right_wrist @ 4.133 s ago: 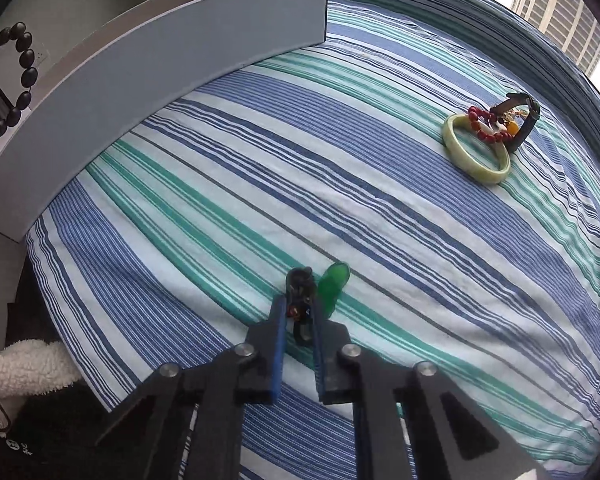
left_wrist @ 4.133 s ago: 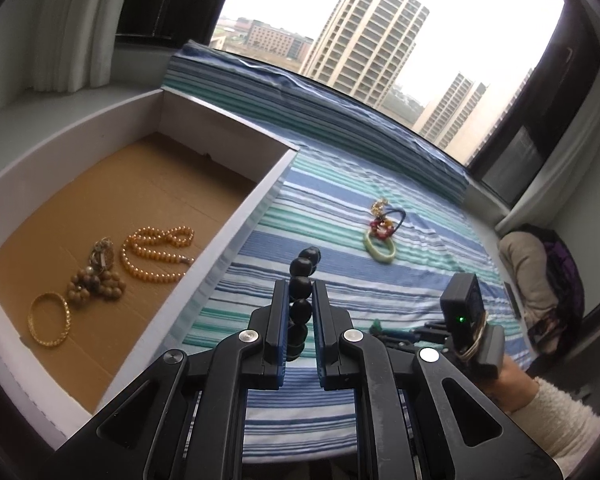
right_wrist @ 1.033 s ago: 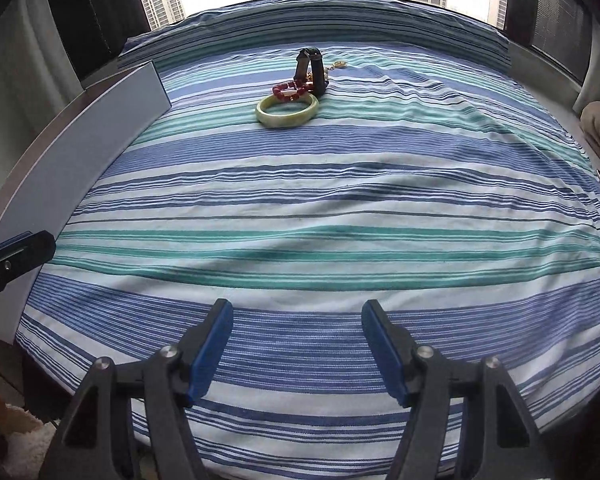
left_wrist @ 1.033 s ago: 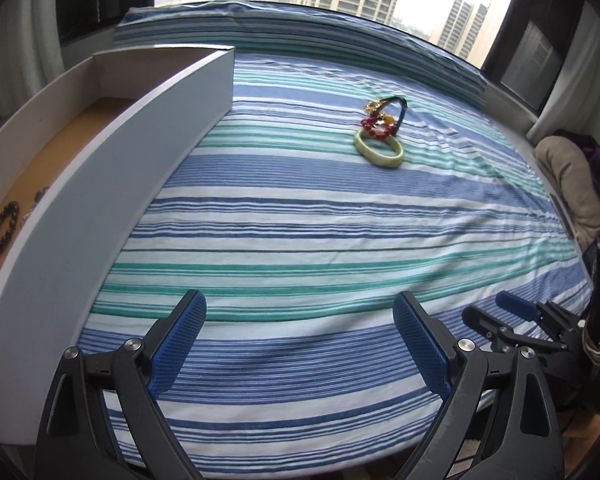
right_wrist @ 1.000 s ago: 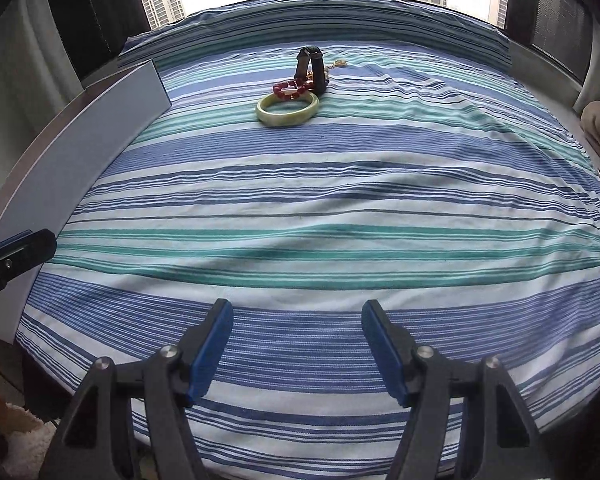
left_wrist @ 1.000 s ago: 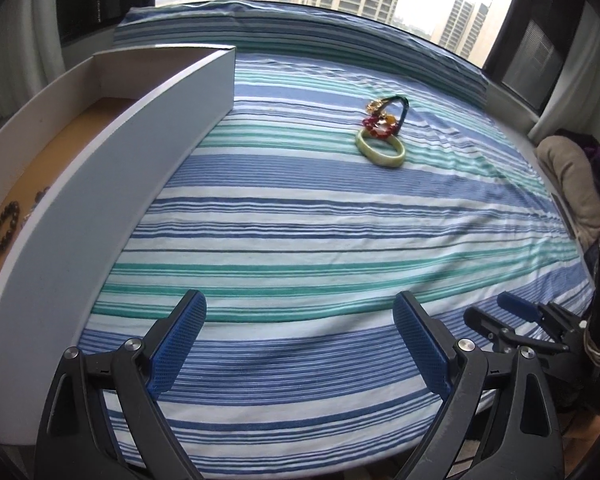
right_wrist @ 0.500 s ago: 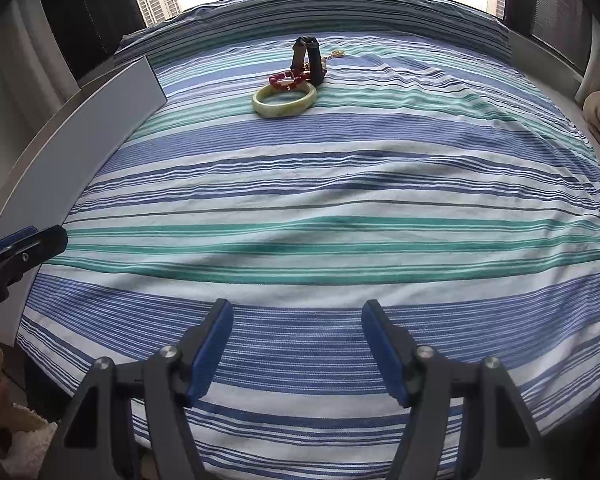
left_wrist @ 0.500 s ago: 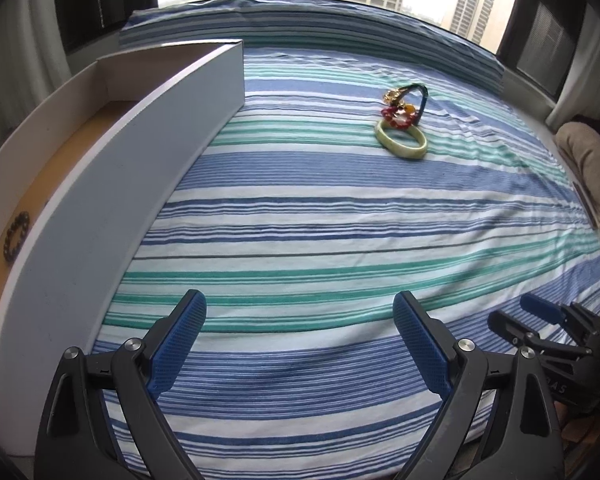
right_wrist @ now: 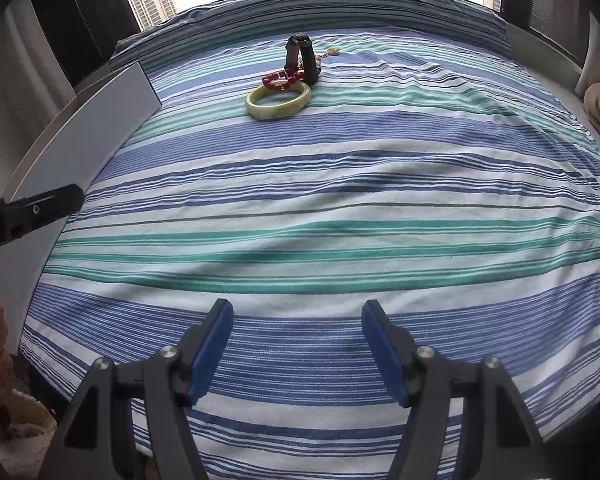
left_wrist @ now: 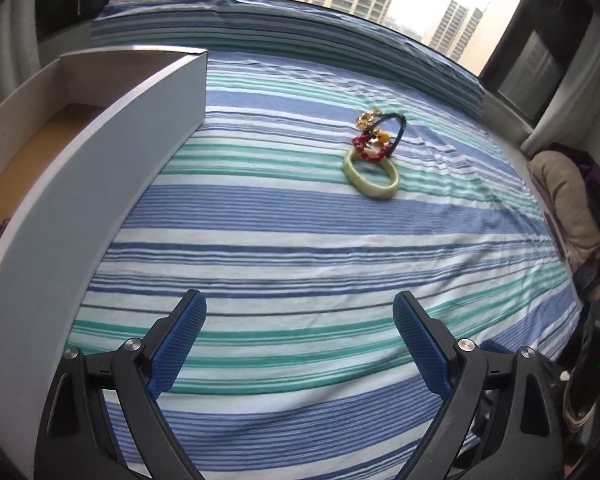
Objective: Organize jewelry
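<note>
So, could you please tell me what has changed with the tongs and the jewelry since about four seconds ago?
Both tongs let go: the left tongs, which gripped a black bead bracelet, and the right tongs, which pinched a small dark piece with a green part, are now wide open and empty, drawn back to the near edge of the striped cloth. The green bangle, red bead bracelet and black band stayed put beside the tray.

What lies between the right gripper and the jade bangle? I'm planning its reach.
Only bare striped sheet separates right gripper from jade bangle, per right wrist view.
</note>
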`<state>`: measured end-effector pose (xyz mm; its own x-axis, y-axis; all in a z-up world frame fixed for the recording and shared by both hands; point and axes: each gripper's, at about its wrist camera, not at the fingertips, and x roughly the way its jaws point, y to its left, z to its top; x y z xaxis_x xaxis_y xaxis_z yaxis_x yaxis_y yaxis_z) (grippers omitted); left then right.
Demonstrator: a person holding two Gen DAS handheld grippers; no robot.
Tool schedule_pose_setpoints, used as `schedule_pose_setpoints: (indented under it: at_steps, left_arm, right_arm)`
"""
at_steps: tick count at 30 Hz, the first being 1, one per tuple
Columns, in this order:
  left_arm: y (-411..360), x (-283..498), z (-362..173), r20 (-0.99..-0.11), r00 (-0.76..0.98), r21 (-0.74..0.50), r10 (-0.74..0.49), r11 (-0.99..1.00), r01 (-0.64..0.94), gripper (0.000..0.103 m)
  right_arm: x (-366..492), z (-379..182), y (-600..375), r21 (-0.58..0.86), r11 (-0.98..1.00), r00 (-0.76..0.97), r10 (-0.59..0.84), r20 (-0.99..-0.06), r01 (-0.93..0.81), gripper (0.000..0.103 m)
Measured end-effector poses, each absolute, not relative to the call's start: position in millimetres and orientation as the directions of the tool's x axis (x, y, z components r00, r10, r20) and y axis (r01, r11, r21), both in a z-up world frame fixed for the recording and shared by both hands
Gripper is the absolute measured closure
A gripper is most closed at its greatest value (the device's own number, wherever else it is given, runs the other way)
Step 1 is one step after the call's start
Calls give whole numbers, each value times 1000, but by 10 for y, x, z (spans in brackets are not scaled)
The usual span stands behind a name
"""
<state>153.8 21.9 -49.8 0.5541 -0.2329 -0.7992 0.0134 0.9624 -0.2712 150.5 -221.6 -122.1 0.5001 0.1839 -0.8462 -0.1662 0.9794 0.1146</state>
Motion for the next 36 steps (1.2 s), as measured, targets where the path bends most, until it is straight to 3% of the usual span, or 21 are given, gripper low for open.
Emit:
schedule_pose_setpoints:
  at_steps: [6, 8, 18, 19, 21, 22, 23, 31, 36]
  left_arm:
    - [34, 2608, -459, -754, 510, -429, -415, 898, 96, 11]
    - [-76, 3004, -587, -763, 461, -458, -453, 882, 109, 23]
    - [-512, 3816, -1190, -838, 368, -392, -403, 914, 109, 51]
    - [-547, 3833, -1187, -840, 369, -382, -399, 916, 121, 56]
    - [-606, 3872, -1230, -841, 342, -395, -420, 907, 143, 77]
    - [-629, 3868, -1228, -838, 349, -389, -419, 908, 157, 80]
    - [-663, 3839, -1211, -832, 362, -380, -421, 907, 181, 95]
    - [-217, 3162, -1137, -787, 356, -495, -504, 860, 124, 96]
    - [291, 2610, -1082, -786, 398, -501, -473, 865, 38, 96]
  right_arm:
    - [1558, -1209, -2346, 137, 979, 502, 193, -843, -148, 35]
    - [1573, -1215, -2393, 144, 980, 501, 195, -843, -139, 35]
    - [1617, -1285, -2617, 167, 979, 486, 203, -850, -116, 35]
    - [1631, -1293, -2648, 167, 980, 484, 201, -852, -112, 35]
    - [1667, -1307, -2703, 168, 981, 482, 196, -854, -101, 35]
    - [1680, -1313, -2735, 171, 981, 482, 196, -854, -95, 35]
    - [1688, -1305, -2756, 172, 981, 489, 195, -850, -92, 35]
    - [1637, -1219, -2812, 165, 984, 510, 180, -842, -74, 35]
    - [1628, -1181, -2742, 156, 984, 511, 178, -841, -86, 35]
